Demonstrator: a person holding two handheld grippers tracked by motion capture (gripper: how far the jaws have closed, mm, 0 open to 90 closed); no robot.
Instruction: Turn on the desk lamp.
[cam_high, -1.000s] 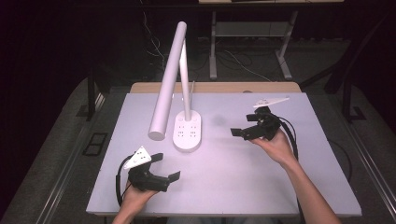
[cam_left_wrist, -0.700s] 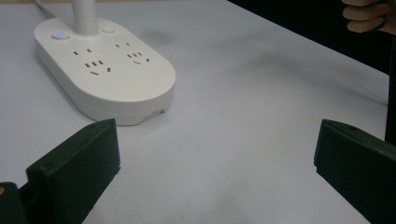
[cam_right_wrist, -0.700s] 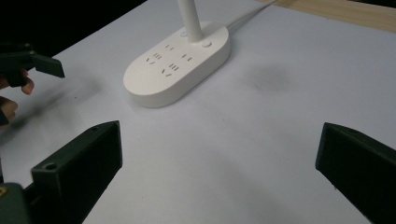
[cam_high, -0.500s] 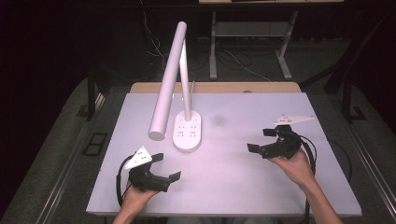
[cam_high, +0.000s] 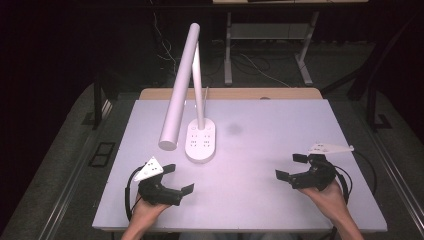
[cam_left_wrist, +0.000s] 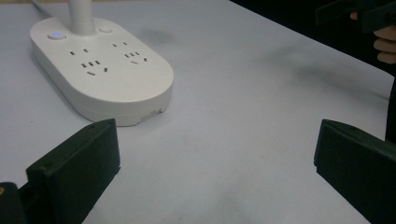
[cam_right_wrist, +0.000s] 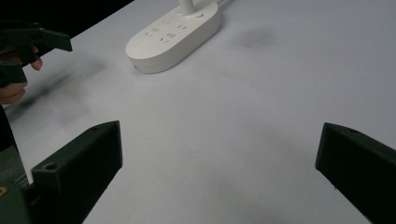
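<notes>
A white desk lamp stands mid-table, its long tube head (cam_high: 179, 85) slanting down toward the left over its oval base (cam_high: 201, 141) with power sockets. That base (cam_left_wrist: 100, 70) lies ahead and left in the left gripper view, and farther off as the base (cam_right_wrist: 173, 33) in the right gripper view. My left gripper (cam_high: 179, 178) rests near the table's front left, open, jaws wide with nothing between them. My right gripper (cam_high: 291, 166) sits low at the front right, also open and empty.
The pale table top (cam_high: 260, 135) has a faint dark smudge (cam_high: 233, 129) right of the lamp base. A wooden strip (cam_high: 235, 93) runs along the far edge. Cables and a metal stand (cam_high: 265, 45) lie on the dark floor beyond.
My right gripper has drawn back from beside the lamp base toward the front right of the table and come lower. The left gripper has stayed where it was.
</notes>
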